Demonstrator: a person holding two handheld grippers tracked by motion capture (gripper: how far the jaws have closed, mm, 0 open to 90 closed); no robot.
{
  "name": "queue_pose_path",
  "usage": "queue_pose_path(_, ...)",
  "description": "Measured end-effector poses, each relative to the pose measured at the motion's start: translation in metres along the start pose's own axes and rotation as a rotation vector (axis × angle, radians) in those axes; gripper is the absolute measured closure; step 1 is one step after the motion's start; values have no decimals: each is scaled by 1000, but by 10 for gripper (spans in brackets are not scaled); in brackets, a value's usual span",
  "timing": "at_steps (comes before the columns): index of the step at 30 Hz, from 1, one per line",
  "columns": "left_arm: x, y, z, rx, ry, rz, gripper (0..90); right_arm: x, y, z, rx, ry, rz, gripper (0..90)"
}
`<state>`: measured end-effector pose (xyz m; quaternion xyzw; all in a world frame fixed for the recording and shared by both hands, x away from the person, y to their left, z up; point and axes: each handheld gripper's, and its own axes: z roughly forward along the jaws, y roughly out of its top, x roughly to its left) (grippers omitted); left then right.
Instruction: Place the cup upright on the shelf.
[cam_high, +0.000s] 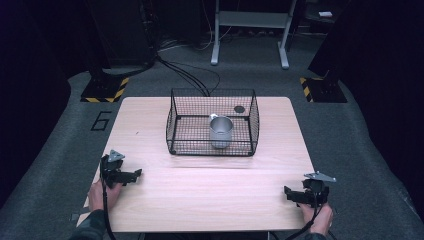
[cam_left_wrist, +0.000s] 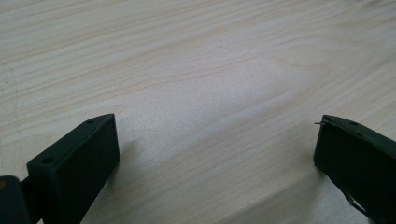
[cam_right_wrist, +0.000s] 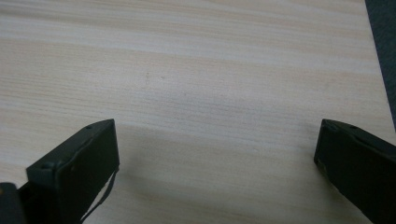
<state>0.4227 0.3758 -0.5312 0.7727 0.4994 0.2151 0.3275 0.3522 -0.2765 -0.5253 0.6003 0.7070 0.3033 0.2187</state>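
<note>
We're looking down on a pale wooden worktop (cam_high: 200, 190), and right now both hands rest at its near corners. Our left tool (cam_high: 131, 176) sits low at the near left corner with its jaws spread wide apart, nothing between them; the left gripper view shows bare wood grain in the gap of that left tool (cam_left_wrist: 217, 140). Our right tool (cam_high: 293, 194) mirrors it at the near right corner, jaws equally wide and empty, and the right gripper view confirms it for the right tool (cam_right_wrist: 217, 140).

The things nearest us are a black wire mesh basket (cam_high: 175, 122) standing at the middle of the worktop, toward the far side, and a shiny silver metal mug (cam_high: 221, 132) standing upright inside it, slightly right of its middle. Both tools are well apart from the basket.

We judge this as either the very start or the very finish: the mug is in the basket, nothing is gripped, and we cannot tell which.
</note>
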Motion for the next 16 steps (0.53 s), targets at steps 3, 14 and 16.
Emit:
queue_pose_path(3, 0, 0, 0, 0, -1, 0, 4, 3, -4, 2, -26, -36, -32, 0)
queue_pose_path(14, 0, 0, 0, 1, 0, 1, 4, 2, -5, 3, -34, -30, -44, 0)
queue_pose_path(16, 0, 0, 0, 1, 0, 2, 3, 2, -5, 3, -34, -30, -44, 0)
